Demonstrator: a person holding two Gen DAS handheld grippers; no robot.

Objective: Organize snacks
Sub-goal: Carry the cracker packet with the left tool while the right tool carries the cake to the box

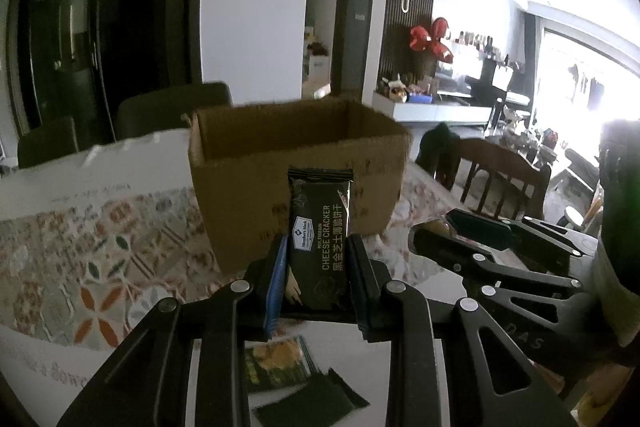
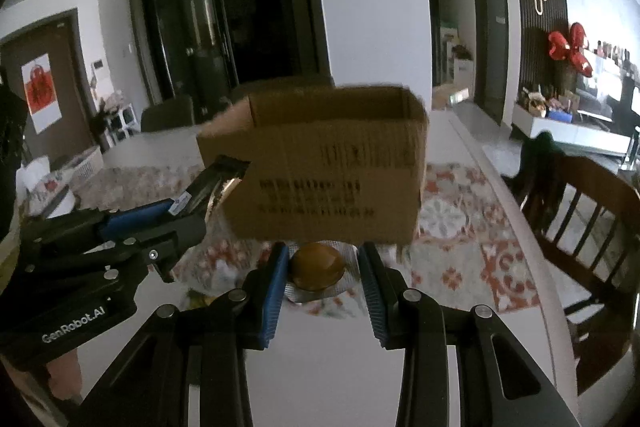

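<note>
My left gripper (image 1: 316, 267) is shut on a black cheese cracker packet (image 1: 320, 227) and holds it upright just in front of an open cardboard box (image 1: 296, 171). In the right wrist view the same left gripper (image 2: 192, 211) holds the packet (image 2: 218, 179) at the box's left side (image 2: 328, 167). My right gripper (image 2: 323, 275) is shut on a clear-wrapped brown bun (image 2: 318, 267), held low in front of the box. The right gripper (image 1: 460, 227) also shows at the right of the left wrist view.
The box stands on a patterned tablecloth (image 1: 100, 247) on a white table (image 2: 328, 367). More snack packets (image 1: 280, 363) lie on the table below my left gripper. A wooden chair (image 2: 580, 227) stands at the table's right side.
</note>
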